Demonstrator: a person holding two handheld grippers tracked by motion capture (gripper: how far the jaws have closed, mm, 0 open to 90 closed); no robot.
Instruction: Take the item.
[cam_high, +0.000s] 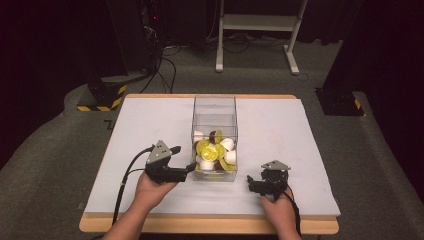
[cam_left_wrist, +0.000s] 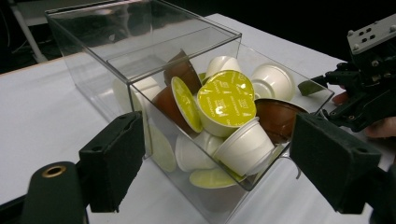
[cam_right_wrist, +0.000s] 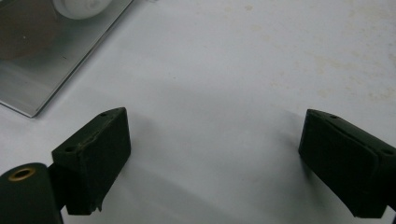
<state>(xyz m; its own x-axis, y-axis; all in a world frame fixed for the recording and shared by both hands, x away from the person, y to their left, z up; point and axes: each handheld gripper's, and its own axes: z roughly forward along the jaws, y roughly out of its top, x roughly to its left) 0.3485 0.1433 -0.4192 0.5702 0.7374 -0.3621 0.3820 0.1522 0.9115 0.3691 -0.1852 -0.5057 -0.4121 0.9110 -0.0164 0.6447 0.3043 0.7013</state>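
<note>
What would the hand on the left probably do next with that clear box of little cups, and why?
Probably ease the left gripper forward and close on the clear box's near corner. Its jaws stand open, apart from the walls, with the corner between them, and the coffee capsules lie piled inside. The right gripper rests open on the table.

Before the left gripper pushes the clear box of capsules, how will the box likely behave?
The clear box looks stiff, with smooth walls, so the pads may slip. It is tall and the capsules lie low, so it would probably slide on the white table rather than tip. The capsules are loose and may shift.
</note>
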